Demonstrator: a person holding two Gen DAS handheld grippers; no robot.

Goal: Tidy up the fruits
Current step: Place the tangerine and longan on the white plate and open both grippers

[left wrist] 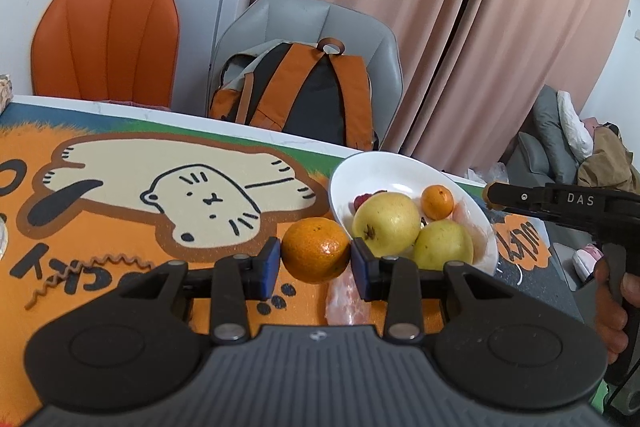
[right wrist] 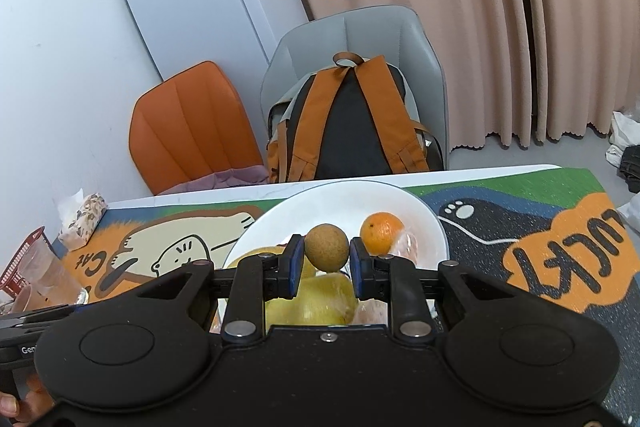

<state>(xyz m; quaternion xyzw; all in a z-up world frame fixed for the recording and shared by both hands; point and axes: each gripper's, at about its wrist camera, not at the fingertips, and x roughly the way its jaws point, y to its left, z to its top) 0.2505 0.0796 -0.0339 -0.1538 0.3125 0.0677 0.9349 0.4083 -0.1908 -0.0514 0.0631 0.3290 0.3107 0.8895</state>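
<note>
My left gripper [left wrist: 316,259] is shut on a large orange [left wrist: 316,250], held just left of the white plate [left wrist: 348,171]. On that plate lie two yellow-green pears [left wrist: 386,225], a small orange [left wrist: 437,202] and something small and red [left wrist: 361,201]. My right gripper [right wrist: 326,261] is shut on a small round brown fruit [right wrist: 326,247], held over the white plate [right wrist: 416,211], above a pear [right wrist: 316,301] and beside the small orange [right wrist: 382,231]. The right gripper also shows at the right edge of the left wrist view [left wrist: 490,194], with a hand on its handle.
The table wears an orange cartoon-cat mat [left wrist: 120,195]. A pink packet [left wrist: 344,301] lies by the plate. A clear cup [right wrist: 44,275], a red basket [right wrist: 20,263] and a tissue pack [right wrist: 82,221] stand at the left. An orange chair [left wrist: 106,41] and a grey chair with a backpack [left wrist: 304,95] stand beyond the far edge.
</note>
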